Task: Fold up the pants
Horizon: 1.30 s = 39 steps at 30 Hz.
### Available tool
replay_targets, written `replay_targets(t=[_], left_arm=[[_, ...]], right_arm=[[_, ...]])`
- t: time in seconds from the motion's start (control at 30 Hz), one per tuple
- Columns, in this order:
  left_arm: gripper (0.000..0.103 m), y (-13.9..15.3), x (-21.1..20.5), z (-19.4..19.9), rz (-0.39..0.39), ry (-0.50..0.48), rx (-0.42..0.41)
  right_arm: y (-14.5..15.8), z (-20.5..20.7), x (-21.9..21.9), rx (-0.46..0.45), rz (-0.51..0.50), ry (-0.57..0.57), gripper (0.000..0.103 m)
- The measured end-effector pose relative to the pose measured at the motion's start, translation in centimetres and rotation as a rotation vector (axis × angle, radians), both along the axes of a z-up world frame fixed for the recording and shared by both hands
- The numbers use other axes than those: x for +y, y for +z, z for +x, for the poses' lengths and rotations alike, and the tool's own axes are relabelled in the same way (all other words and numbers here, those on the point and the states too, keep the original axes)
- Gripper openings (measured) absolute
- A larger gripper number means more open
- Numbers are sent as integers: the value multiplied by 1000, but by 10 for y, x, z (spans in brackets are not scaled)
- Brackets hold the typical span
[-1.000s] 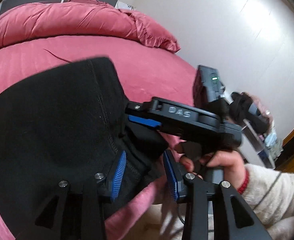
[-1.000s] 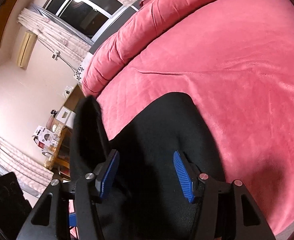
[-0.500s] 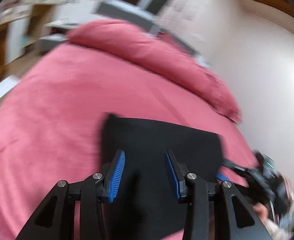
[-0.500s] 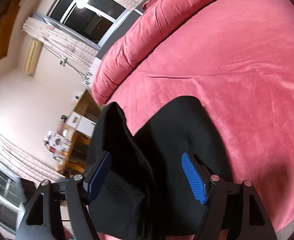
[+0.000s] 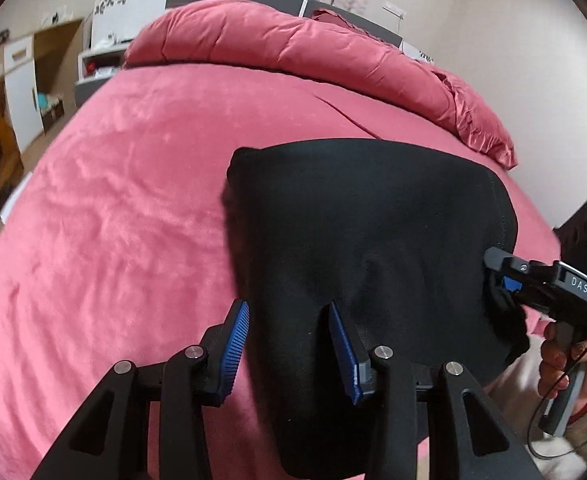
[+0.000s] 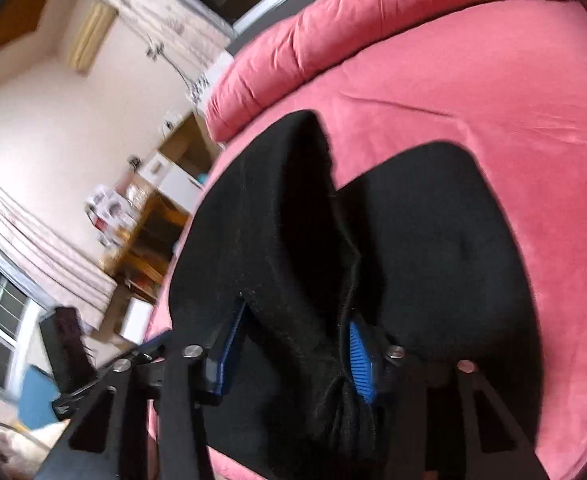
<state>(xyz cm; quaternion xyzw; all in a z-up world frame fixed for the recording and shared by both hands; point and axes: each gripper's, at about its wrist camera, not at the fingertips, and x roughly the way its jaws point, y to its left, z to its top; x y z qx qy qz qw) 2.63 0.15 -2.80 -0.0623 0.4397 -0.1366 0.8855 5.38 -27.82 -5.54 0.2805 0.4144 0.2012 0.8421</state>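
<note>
The left gripper hovers at the near edge of the bed, jaws partly apart; the black pants lie between and beyond its blue pads, though whether the pads press the cloth cannot be told. The right gripper is closing on a raised fold of the pants, with the cloth bunched between its pads. In the left view it bites the pants' right edge, a hand behind it. Farther off, a rolled red duvet lies along the bed's far edge.
</note>
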Motion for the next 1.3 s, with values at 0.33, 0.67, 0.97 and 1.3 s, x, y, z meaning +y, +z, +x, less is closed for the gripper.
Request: replay_targets(t=[0.33,0.67,0.97,1.3], left_arm=[[42,45,-33,-4,20,-76,-200],[42,3,-117,7,240,-336,-141],[43,6,-119,-5,298,-352,-160],[43,46,-109,37,185,-265,-156]], right_arm=[[72,-14,-36,-154,-43,-105,12],[21,-11,-84,41,-84,-217,12],[3,-14,-92,80,-114,-273,31],[80,-8,-60,-123,-304,-156,32]])
